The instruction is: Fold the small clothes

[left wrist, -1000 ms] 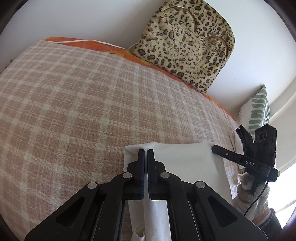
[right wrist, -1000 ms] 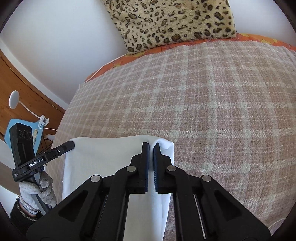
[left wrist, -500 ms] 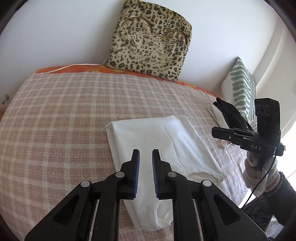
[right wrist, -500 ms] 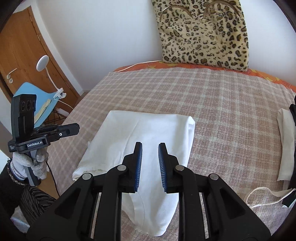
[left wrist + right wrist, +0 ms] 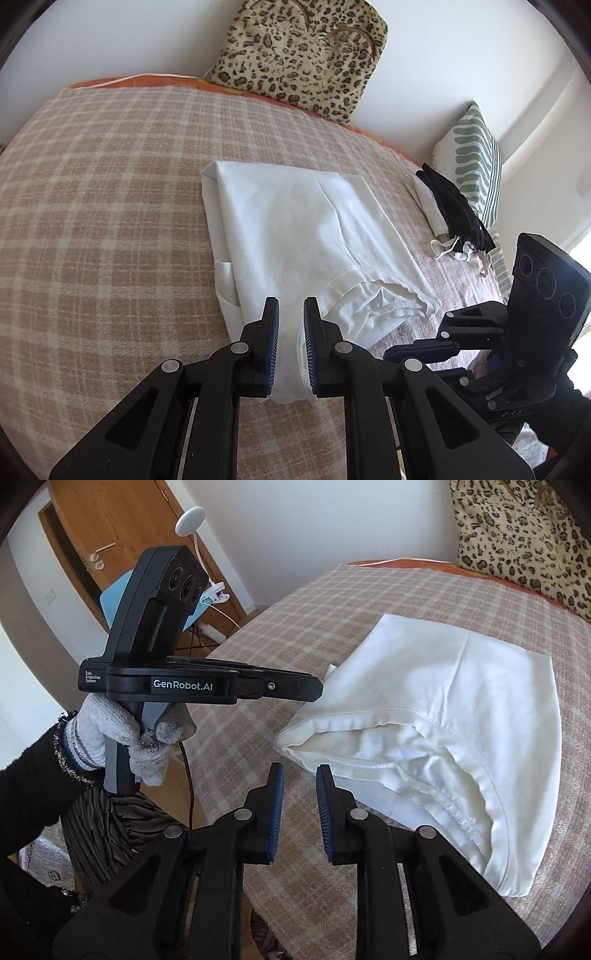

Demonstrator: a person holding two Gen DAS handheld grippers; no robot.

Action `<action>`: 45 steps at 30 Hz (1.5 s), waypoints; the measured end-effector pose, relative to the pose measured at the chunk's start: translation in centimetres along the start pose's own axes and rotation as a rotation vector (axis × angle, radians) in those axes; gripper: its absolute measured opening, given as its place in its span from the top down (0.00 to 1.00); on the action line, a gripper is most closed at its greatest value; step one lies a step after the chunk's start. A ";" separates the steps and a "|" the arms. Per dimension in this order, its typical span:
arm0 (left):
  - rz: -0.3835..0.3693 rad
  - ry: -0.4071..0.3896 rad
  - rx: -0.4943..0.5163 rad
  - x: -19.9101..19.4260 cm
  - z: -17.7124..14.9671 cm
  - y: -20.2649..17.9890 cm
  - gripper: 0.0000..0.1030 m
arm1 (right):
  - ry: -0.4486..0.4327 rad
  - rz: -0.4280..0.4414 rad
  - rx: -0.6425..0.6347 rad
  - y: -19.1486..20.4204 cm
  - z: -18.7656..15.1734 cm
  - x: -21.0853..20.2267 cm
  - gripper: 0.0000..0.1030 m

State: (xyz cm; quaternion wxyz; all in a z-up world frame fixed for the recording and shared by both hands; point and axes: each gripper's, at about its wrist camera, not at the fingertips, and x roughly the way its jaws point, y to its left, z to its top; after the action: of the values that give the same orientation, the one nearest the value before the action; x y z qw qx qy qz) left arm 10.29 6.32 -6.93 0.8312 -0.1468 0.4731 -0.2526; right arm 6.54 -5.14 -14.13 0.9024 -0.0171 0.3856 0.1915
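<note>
We have let go of the white garment and drawn back — left gripper and right gripper both narrowly parted, empty — so this fold looks laid, ready for the next.

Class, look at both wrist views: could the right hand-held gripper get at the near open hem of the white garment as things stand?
Probably yes. The right hand-held gripper is open and empty, just short of the white garment; only bare plaid blanket lies between. The left hand-held gripper hovers farther back, seemingly clear.
</note>
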 end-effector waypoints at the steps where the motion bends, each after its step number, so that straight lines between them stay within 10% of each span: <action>1: -0.024 0.001 -0.029 0.0 0.0 0.5 0.89 | 0.006 0.010 -0.003 0.2 0.0 0.5 0.81; 12: -0.094 0.051 -0.079 1.4 -0.1 1.3 0.89 | 0.073 0.040 -0.005 0.3 0.2 3.8 0.68; 27: 0.015 0.069 0.030 2.2 -1.1 0.3 0.89 | 0.061 0.164 0.017 -0.9 -1.2 1.0 0.67; 36: 0.111 0.083 0.293 1.6 -4.1 -3.0 0.89 | -0.043 -0.155 0.047 -7.5 -1.4 -4.3 0.70; 45: 0.064 0.082 0.250 0.9 -3.9 -1.9 0.89 | 0.043 -0.243 0.007 -10.3 -3.0 -5.3 0.78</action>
State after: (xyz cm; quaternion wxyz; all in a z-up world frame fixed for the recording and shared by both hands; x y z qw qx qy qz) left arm 6.82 4.23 -8.61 0.8305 -0.0165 0.4760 -0.2889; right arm 4.83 -16.99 -13.71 0.9106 -0.0648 0.4005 0.0789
